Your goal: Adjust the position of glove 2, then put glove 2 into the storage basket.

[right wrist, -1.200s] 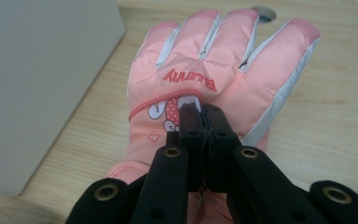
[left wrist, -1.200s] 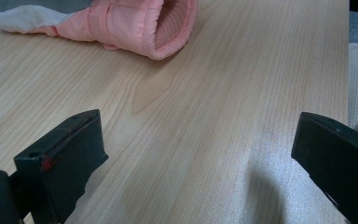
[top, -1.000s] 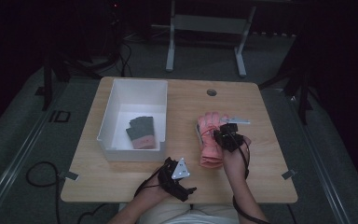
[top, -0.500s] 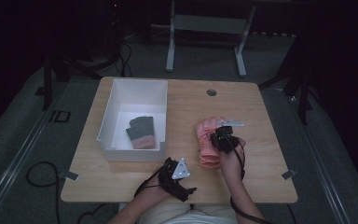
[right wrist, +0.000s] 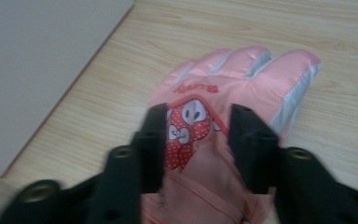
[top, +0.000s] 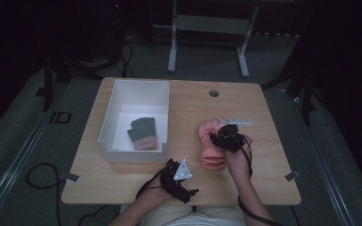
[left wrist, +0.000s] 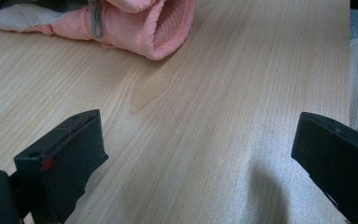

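pink glove (top: 211,143) lies flat on the tabletop (top: 188,106), right of the white bin (top: 136,120) and toward the near half, its cuff end pointing to the near edge. the right gripper (top: 224,132) hovers over the glove's back; its fingers (right wrist: 154,140) have just been opening and now stand apart on either side of the red cartoon patch (right wrist: 186,128), with the fabric between them but not pinched. the left gripper (top: 176,176) rests near the near edge, just left of the glove's cuff (left wrist: 165,32), its fingers (left wrist: 65,158) wide open over bare wood with nothing between them. inside the bin lies a dark glove (top: 141,132) with a pink cuff. a small pale strip (top: 238,121) sits just far-right of the pink glove.
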The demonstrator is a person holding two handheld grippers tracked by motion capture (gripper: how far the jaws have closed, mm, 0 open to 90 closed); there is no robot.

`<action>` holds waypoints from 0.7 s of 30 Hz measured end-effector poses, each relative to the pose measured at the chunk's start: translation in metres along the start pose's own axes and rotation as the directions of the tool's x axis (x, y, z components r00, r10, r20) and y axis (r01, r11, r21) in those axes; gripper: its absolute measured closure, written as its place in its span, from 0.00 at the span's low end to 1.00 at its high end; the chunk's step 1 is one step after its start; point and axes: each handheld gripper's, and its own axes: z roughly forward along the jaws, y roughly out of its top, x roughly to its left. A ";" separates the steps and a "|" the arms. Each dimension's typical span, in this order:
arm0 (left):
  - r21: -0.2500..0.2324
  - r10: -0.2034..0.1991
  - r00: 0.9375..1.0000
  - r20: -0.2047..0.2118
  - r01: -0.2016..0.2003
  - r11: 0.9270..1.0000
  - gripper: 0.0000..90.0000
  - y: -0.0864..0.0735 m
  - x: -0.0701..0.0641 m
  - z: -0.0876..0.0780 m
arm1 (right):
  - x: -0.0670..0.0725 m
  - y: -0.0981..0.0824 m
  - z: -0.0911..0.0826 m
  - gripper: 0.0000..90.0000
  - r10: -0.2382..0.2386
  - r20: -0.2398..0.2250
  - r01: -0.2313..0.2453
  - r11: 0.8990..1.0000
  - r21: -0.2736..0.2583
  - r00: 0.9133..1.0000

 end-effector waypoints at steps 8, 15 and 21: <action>0.000 -0.003 1.000 0.000 0.003 1.000 0.02 0.000 0.001 0.001 | -0.018 0.004 -0.021 0.27 0.013 -0.074 -0.018 0.998 -0.063 0.997; -0.009 -0.012 1.000 0.001 0.012 1.000 0.02 0.000 0.000 -0.001 | -0.035 0.005 -0.038 0.17 -0.003 -0.125 -0.015 0.990 -0.141 0.992; -0.018 -0.009 1.000 0.009 0.009 1.000 0.02 0.004 -0.001 -0.003 | -0.047 0.001 -0.052 0.16 -0.096 -0.152 0.067 0.981 -0.184 0.984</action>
